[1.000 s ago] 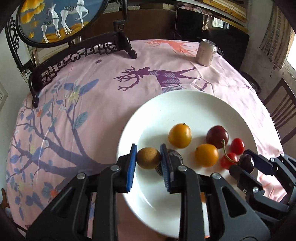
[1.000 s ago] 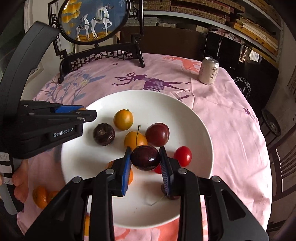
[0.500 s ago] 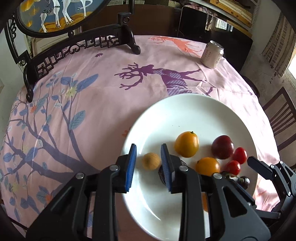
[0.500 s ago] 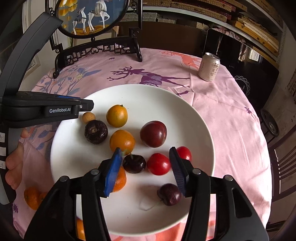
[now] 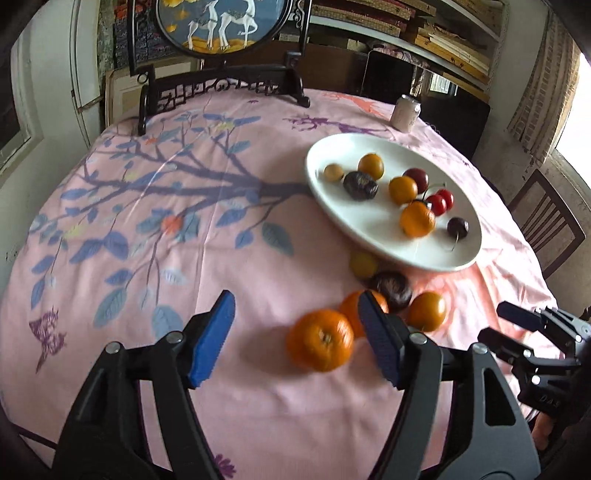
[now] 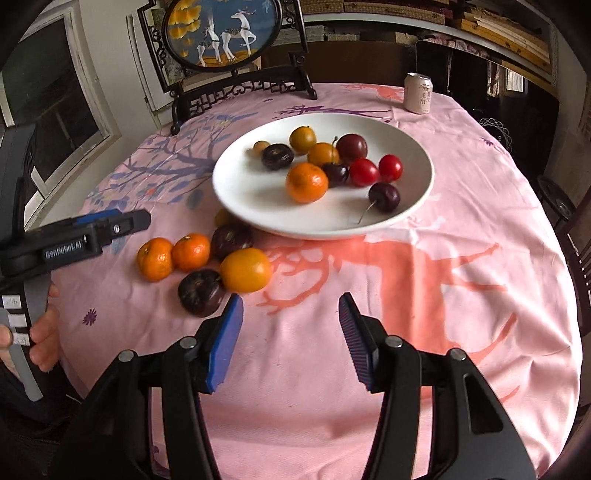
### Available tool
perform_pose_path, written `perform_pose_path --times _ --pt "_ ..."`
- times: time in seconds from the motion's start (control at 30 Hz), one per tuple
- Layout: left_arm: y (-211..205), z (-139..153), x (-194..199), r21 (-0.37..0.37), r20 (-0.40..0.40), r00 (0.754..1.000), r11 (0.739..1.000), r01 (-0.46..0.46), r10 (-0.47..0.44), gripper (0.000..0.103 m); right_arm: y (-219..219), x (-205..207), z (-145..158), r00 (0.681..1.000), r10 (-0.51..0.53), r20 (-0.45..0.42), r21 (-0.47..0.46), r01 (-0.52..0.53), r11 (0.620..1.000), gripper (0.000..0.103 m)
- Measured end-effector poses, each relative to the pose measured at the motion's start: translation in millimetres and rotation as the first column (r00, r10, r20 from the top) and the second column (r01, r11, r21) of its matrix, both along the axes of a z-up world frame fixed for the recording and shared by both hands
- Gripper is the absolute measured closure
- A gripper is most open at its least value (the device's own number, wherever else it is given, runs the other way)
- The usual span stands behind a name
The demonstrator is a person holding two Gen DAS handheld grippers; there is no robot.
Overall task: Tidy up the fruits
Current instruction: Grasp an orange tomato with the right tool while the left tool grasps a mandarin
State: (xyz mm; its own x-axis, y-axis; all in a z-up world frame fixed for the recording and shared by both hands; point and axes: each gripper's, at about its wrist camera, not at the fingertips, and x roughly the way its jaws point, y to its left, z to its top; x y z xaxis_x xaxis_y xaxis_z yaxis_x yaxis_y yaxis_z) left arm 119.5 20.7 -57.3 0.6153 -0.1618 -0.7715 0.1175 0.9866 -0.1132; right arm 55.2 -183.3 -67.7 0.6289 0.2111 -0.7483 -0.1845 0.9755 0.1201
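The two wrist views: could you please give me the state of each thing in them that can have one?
Left gripper: open, empty, fingers have just been opening.
Right gripper: open, empty.
Plate: upright on the cloth, holding nine fruits.
Can: standing upright, apart from the plate.
Loose fruits: six lying on the cloth beside the plate.
Screen: standing at the far edge.

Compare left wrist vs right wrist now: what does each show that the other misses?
Left wrist only: the right gripper seen from the side, at lower right.
Right wrist only: the hand holding the left gripper, and a dark fruit nearest the camera.
Both: white plate of fruit, loose mandarins on the pink tablecloth, can, deer screen. Both grippers open and empty.
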Motion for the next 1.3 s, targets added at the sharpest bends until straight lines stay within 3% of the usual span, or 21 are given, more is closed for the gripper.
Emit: perform_pose_path --times 0.07,0.17,0.53,0.57,0.63,0.87,1.07,1.13,1.17,1.2,1.3 --pt "7 -8 -11 0.005 -0.024 1.0 1.0 0.001 -0.001 0.032 9 2 -1 1.0 0.015 0.0 -0.011 -0.015 1.0 0.049" --pt "13 -12 -26 0.022 -0.018 1.0 1.0 -0.003 0.004 0.017 19 6 -2 1.0 0.021 0.006 -0.014 -0.021 1.0 0.049" --pt "17 -9 -45 0.014 0.001 0.999 0.999 0.033 -0.033 0.016 34 46 -20 0.999 0.026 -0.043 -0.006 -0.027 1.0 0.049" --pt "17 -9 -45 0.014 0.0 1.0 0.999 0.031 -0.031 0.016 34 50 -22 0.999 0.028 -0.043 0.009 -0.027 1.0 0.05" --pt "18 -8 -45 0.015 -0.003 1.0 0.999 0.028 -0.028 0.016 35 54 -24 0.998 0.045 -0.049 0.025 -0.044 0.999 0.062" --pt "5 -18 -30 0.036 -0.033 0.997 0.997 0.065 -0.064 0.016 28 24 -8 1.0 0.001 -0.004 -0.088 -0.001 0.996 0.062" --pt "-11 -31 -13 0.046 -0.06 0.995 0.995 0.088 -0.085 0.016 2 -3 -24 0.997 -0.043 -0.059 -0.073 0.039 0.997 0.062" --pt "-15 -34 -6 0.049 -0.068 0.994 0.995 0.09 -0.087 0.021 -2 -8 -24 0.997 -0.043 -0.057 -0.054 0.04 0.998 0.062" --pt "-18 -36 -3 0.054 -0.074 0.993 0.994 0.092 -0.088 0.028 -3 -9 -24 0.998 -0.043 -0.055 -0.052 0.04 0.998 0.062" --pt "-20 -39 0 0.063 -0.092 0.992 0.993 0.097 -0.091 0.046 -3 -9 -25 0.998 -0.041 -0.053 -0.05 0.039 0.998 0.062" --pt "-27 -37 0 0.07 -0.097 0.989 0.99 0.12 -0.113 0.058 -4 -6 -30 0.997 -0.038 -0.074 -0.03 0.036 0.999 0.062"
